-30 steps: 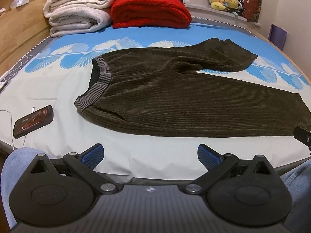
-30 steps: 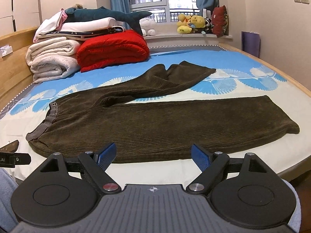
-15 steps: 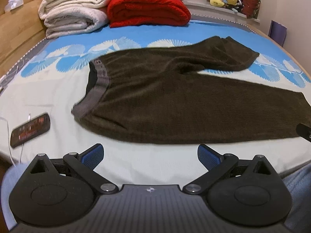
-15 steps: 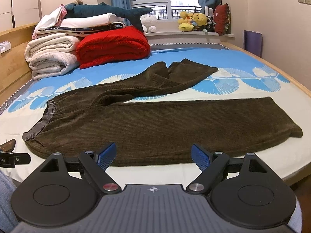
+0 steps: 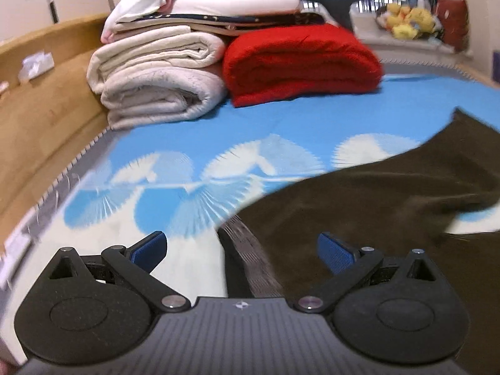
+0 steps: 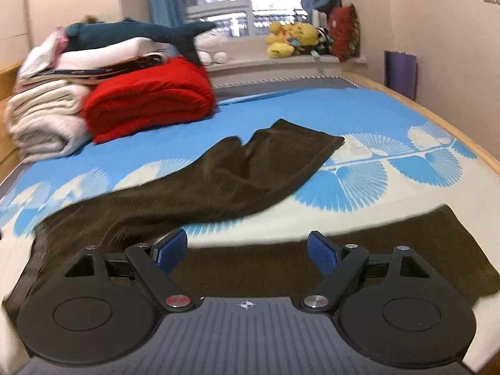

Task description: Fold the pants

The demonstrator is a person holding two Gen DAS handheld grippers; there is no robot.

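While both of my tools hover over the near side of the bed [image 6: 431, 131], the dark brown pants [image 6: 218, 181] lie spread flat on the blue-and-white sheet, not yet folded at all. From my right hand-held gripper [image 6: 248, 251] the garment fills the view: one leg runs straight across just under the blue pads from about nine o'clock to three o'clock, and the other leg angles away toward one o'clock, its cuff ending well short of the red blanket [image 6: 150, 100]. So the long axis of the pants lies crosswise to the way I am pointing, waist to my left, cuffs to my right. My right hand-held gripper is spread wide with nothing between its pads, only cloth beneath them. My left hand-held gripper [image 5: 242, 250] is spread wide too and holds nothing; the grey ribbed waistband [image 5: 250, 259] sits right between its pads at twelve o'clock, close in, with the body of the pants [image 5: 390, 206] stretching off toward two and three o'clock. The left view is blurred, so I cannot tell whether a pad touches the band. I judge the left hand is the nearer one to the waist and the right the nearer to the legs, which suits laying one leg over the other: the angled far leg is the piece that must come toward me, or the near one go away.
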